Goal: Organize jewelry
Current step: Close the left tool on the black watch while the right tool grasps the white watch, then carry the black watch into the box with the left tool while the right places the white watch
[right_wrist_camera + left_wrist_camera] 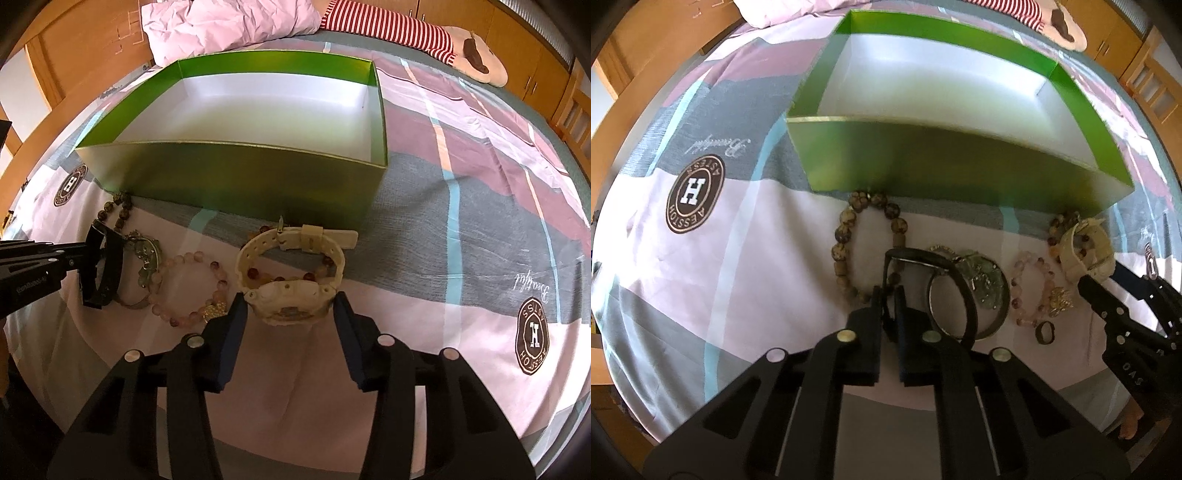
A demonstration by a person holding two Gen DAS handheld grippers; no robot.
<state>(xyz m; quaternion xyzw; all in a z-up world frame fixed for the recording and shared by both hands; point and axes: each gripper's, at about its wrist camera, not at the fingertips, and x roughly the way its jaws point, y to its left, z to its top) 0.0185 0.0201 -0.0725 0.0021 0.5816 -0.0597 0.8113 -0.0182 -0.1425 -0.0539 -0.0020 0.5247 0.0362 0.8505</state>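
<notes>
Your left tool (888, 295) is pinched narrow on the black band (936, 266), lifted a little over the bed (701, 295). Your right tool (290, 306) stands wide, the cream watch (291, 273) sitting between its fingers, not yet clamped as far as I can judge. The green box (236, 177) lies just ahead of both tools, empty. You seem to be at the pick-up step: next, carry the black band forward over the near wall and let go, then close the right tool on the watch. The beaded bracelets (188, 288) wait beside the right tool's left finger.
</notes>
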